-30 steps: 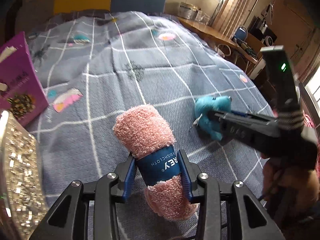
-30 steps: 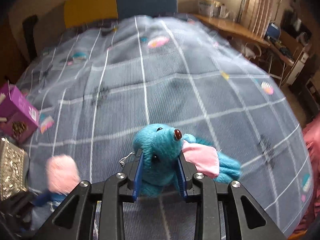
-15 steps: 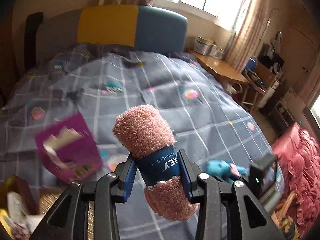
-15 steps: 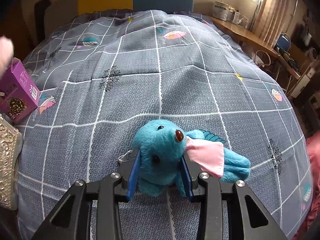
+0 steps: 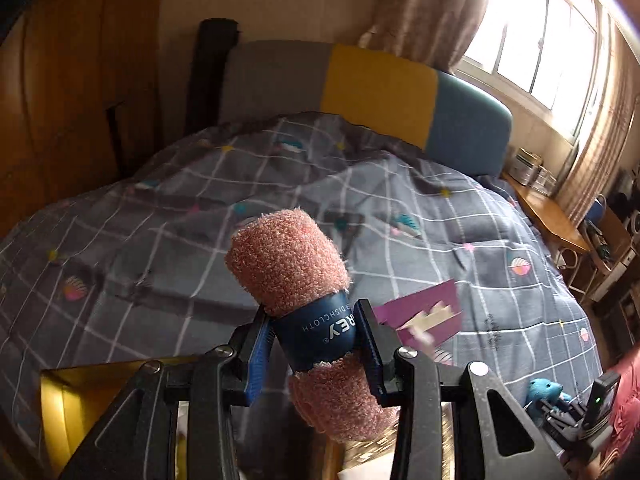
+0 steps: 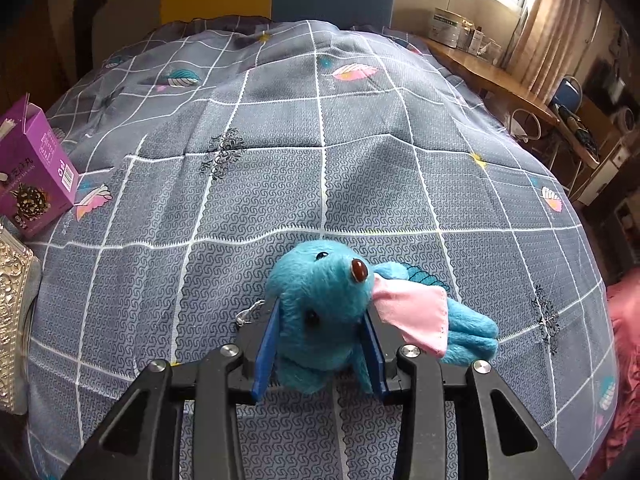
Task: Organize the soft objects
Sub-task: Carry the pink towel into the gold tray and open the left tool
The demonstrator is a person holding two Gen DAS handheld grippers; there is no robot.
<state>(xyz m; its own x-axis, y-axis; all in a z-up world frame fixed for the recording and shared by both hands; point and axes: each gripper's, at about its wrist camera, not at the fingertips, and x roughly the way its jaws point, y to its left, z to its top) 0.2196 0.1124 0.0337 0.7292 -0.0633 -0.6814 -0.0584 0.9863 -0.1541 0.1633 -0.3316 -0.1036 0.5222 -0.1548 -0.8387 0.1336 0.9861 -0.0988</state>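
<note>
The rolled pink dishcloth (image 5: 294, 276), fuzzy and bound by a dark blue paper band printed with white letters, sits clamped at that band between the blue pads of the left gripper (image 5: 314, 350), held up in the air above the bed. Its lower end hangs down between the black fingers and hides what lies right beneath. The blue plush toy (image 6: 324, 312), with a brown nose and a pink-lined ear, lies on the bedspread (image 6: 360, 168) with its head between the right gripper (image 6: 320, 354); those pads sit against the fur, though how hard they press is difficult to judge.

Below the left gripper a gold box edge (image 5: 72, 384) is only partly visible and blurred. A purple carton (image 6: 34, 172) stands on the grey checked bedspread, near a glittery silver thing (image 6: 14, 320) cut off at the frame's edge. Beyond are a yellow and blue headboard (image 5: 400, 96), a curtained window (image 5: 532, 36) and a wooden desk (image 6: 492, 76).
</note>
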